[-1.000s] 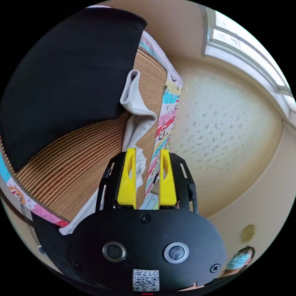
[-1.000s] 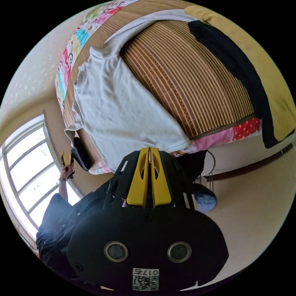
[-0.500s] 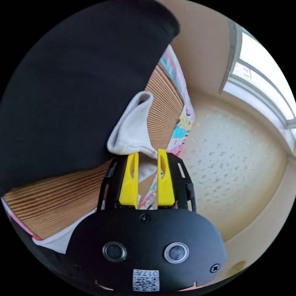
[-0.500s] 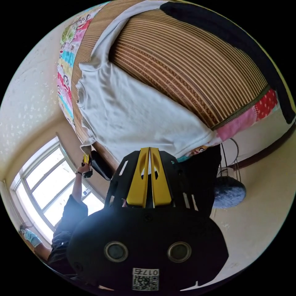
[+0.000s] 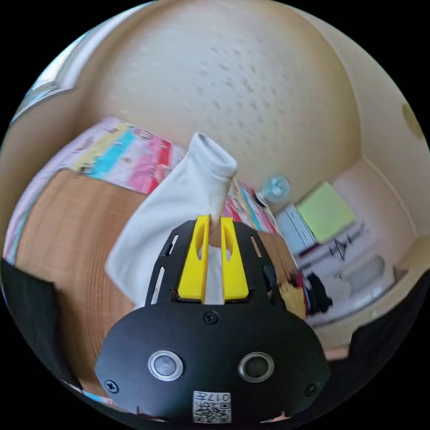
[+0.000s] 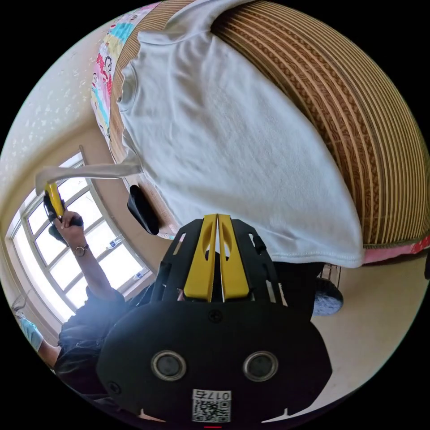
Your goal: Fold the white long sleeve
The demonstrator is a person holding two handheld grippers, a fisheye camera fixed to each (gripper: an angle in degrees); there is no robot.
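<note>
The white long-sleeved cotton shirt (image 6: 233, 134) lies spread flat, smooth and matte, across a ribbed woven bamboo mat (image 6: 371, 134) that fills the upper right of the right gripper view; its stitched hem (image 6: 313, 257) hangs just past the mat's edge above the centre right. A patchwork quilt with bright cartoon prints (image 6: 103, 80) borders the mat at the upper left.

In the left gripper view the left gripper (image 5: 212, 224), with yellow plastic jaws on a black body, has its jaws nearly together, pinching the shirt's tubular sleeve (image 5: 179, 210). The open cuff (image 5: 214, 154) stands up above the jaws at frame centre, over the mat (image 5: 67, 233) at the left. In the right gripper view that same gripper (image 6: 53, 197) appears at the left edge in a hand (image 6: 67, 221), with the sleeve stretched taut toward the shirt body.

The right gripper (image 6: 217, 221) has its yellow jaws pressed together at lower centre; a sliver of white cloth shows at the seam, but whether they grip the hem I cannot tell.

Half a second ago the sleeve lay slack on the mat between the left gripper's wider-set jaws; now it is clamped and lifted clear, and the black cloth that covered the upper left of the left gripper view shows as a strip (image 5: 27, 313) at the lower left.
</note>
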